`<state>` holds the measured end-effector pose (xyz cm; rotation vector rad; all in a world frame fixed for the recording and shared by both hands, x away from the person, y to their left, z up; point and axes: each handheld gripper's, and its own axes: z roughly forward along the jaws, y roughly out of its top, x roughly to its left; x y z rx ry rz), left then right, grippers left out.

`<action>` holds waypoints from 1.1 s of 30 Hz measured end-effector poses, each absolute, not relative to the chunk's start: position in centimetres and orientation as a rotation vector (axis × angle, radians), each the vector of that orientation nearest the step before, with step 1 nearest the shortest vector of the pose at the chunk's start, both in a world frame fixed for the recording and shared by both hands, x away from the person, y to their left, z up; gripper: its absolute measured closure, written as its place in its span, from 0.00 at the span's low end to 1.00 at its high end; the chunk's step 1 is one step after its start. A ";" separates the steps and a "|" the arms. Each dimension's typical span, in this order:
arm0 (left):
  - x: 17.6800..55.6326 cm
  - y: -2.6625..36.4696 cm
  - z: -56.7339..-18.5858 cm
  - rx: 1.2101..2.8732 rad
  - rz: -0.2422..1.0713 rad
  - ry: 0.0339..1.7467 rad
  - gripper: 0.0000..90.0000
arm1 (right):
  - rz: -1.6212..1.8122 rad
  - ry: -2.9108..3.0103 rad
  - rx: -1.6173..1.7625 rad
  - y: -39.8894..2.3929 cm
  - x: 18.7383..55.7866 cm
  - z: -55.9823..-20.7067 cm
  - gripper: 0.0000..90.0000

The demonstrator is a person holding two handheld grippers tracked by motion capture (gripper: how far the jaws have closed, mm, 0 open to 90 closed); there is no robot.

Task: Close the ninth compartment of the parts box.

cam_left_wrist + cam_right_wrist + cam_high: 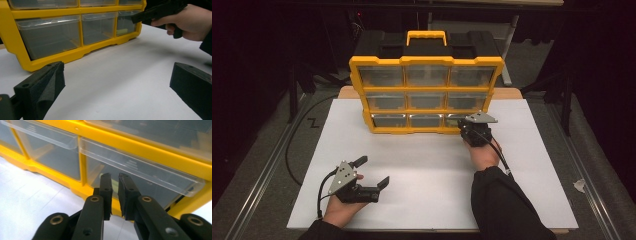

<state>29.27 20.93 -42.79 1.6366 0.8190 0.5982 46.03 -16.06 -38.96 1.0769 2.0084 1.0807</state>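
A yellow and black organizer point(427, 90) with clear drawers stands upright at the back of the white table point(427, 180). My right gripper point(464, 126) is at its bottom right drawer point(455, 120). In the right gripper view the jaws of my right gripper point(115, 178) stand a narrow gap apart just in front of that drawer point(140, 170), with nothing between them. A small pale yellow-green object point(122, 31) lies inside this drawer. My left gripper point(373, 171) rests at the front left, jaws wide apart and empty, pointing toward the organizer point(75, 52).
A black carry case with a yellow handle point(426, 37) sits on top of the organizer. A cable point(502, 160) trails from my right gripper along the sleeve. Dark floor and stand legs surround the table.
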 end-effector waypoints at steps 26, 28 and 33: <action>29.6 20.8 -43.1 1.671 0.597 0.835 0.00 | 1.276 2.108 1.082 -19.2 39.8 -40.3 0.42; 29.7 20.7 -43.1 1.672 0.597 0.836 0.00 | 1.295 2.090 1.074 -19.4 39.1 -40.5 0.37; 29.6 20.8 -43.1 1.670 0.599 0.838 0.00 | 1.331 2.093 1.064 -19.9 37.5 -40.7 0.21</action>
